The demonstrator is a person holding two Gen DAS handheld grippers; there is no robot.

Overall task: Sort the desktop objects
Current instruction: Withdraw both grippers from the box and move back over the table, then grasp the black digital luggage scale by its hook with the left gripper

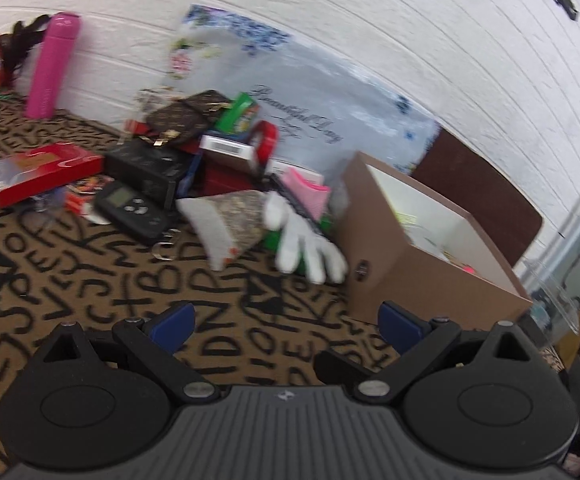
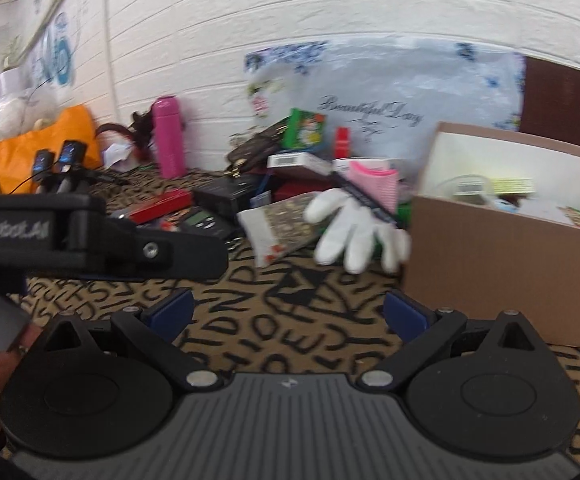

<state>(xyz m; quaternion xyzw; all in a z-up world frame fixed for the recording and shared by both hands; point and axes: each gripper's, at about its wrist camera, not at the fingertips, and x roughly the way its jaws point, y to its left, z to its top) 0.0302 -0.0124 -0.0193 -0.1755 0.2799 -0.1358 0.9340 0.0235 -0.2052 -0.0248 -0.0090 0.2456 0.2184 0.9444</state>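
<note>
Fingers [image 1: 172, 326] of the left gripper [image 1: 286, 326] and fingers [image 2: 172, 312] of the right gripper [image 2: 288, 314] are standing wide apart, gripping nothing.

Both grippers are hovering over the letter-patterned tabletop [image 1: 90, 272], short of the clutter. A white glove [image 1: 307, 246] is lying at the pile's near edge, its fingertips just beside the open cardboard box [image 1: 417, 280] on the right. Left of it, a patterned pouch [image 1: 230, 220], a black handheld device [image 1: 130, 208] and a red box [image 1: 38, 170] are resting on the tabletop. A pink bottle [image 1: 52, 64] is standing upright against the white wall [image 1: 369, 12].
</note>
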